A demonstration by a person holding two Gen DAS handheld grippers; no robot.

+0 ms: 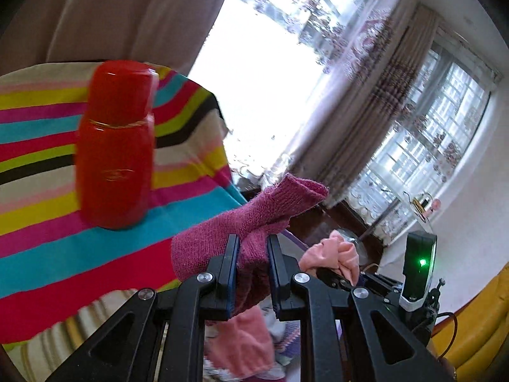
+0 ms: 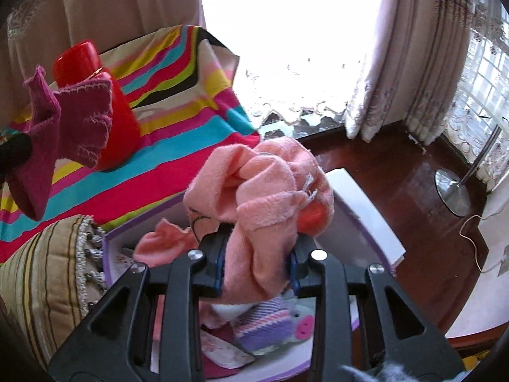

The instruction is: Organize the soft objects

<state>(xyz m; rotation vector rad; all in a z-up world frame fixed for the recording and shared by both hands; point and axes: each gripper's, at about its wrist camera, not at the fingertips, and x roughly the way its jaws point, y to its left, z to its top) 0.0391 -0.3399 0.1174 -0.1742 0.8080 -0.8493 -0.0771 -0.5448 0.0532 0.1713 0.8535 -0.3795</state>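
Observation:
My left gripper [image 1: 253, 256] is shut on a magenta knitted sock [image 1: 222, 222], which sticks up and forward from between its pads. In the right wrist view the same sock [image 2: 63, 121] hangs at the far left in front of a red bottle [image 2: 95, 63]. My right gripper [image 2: 259, 256] is shut on a bunched pink fluffy sock [image 2: 264, 191], held above a purple-rimmed box [image 2: 108, 254]. In the box lie a purple striped knitted item [image 2: 270, 324] and more pink fabric [image 2: 165, 242]. The left wrist view shows the pink sock [image 1: 331, 253] to the right, with the right gripper below it.
The red bottle [image 1: 116, 146] stands upright on a bright striped cloth [image 1: 47, 159]. A gold striped cushion [image 2: 41, 280] lies left of the box. Dark wooden floor, a lamp base [image 2: 451, 191], curtains and bright windows lie beyond. A yellow seat [image 1: 477, 334] is at the lower right.

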